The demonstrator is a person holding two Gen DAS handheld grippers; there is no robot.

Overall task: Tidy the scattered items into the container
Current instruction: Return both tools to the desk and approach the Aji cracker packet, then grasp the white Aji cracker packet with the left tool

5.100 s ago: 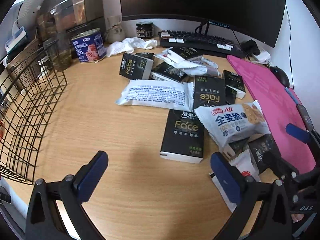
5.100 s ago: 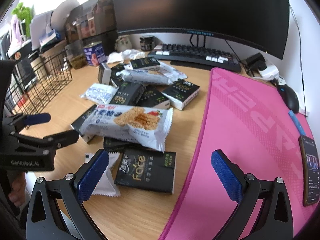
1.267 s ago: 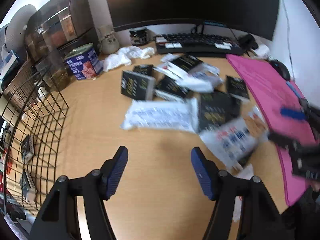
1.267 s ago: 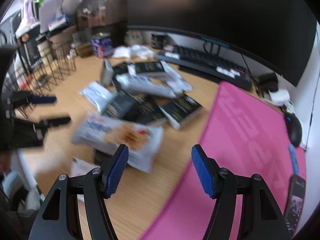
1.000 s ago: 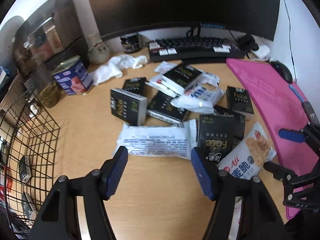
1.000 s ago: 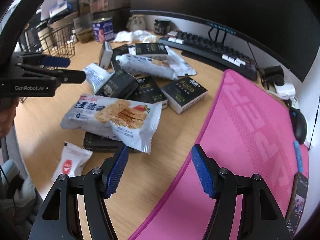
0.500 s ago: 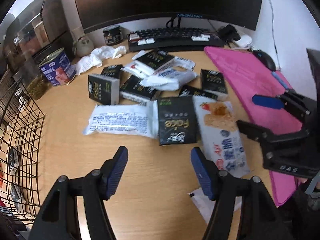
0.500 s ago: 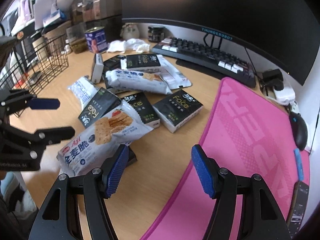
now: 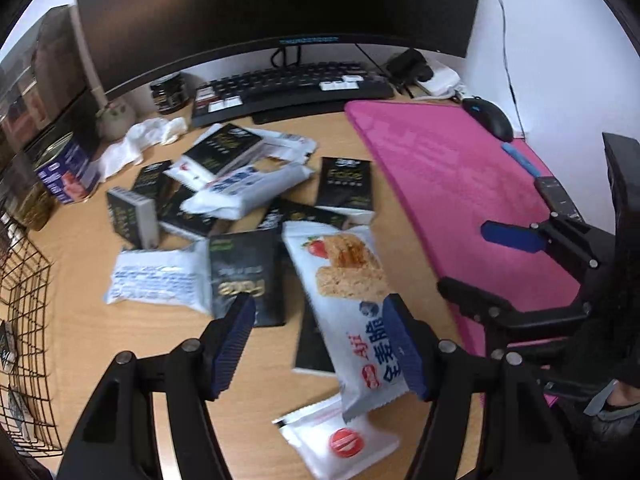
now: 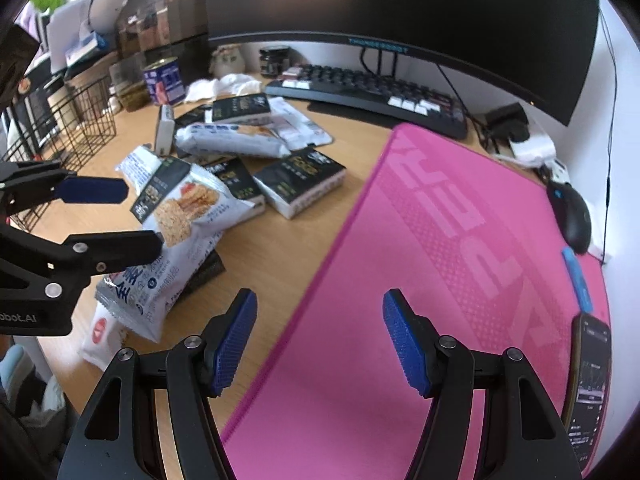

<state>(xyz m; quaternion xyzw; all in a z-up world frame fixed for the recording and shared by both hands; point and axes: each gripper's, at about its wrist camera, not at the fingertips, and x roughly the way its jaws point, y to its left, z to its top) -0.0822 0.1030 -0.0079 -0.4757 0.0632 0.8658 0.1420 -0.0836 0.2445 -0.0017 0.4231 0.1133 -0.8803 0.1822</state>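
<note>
Black "Face" packs (image 9: 244,276), white packets (image 9: 156,280) and a long white cracker packet (image 9: 344,280) lie scattered on the wooden desk. My left gripper (image 9: 318,338) hovers open just above the cracker packet's near half, and its right finger overlaps the wrapper. From the right wrist view, the left gripper (image 10: 120,218) is beside the same cracker packet (image 10: 188,216). My right gripper (image 10: 320,334) is open with nothing in it, over the pink mat's edge (image 10: 304,320). The wire basket (image 9: 24,280) stands at the far left, with small items inside.
A small white sachet (image 9: 340,440) lies near the front edge. The pink mat (image 9: 460,184) carries a phone (image 10: 592,380) and a blue pen (image 10: 576,276). Behind the pile are a keyboard (image 9: 288,84), a monitor, a mouse (image 9: 490,118), a blue tin (image 9: 68,172) and white cloth (image 9: 144,140).
The left gripper has travelled right, from bare desk in front of the pile to over the cracker packet. The right gripper has shifted right onto the pink mat's edge. Both stay open.
</note>
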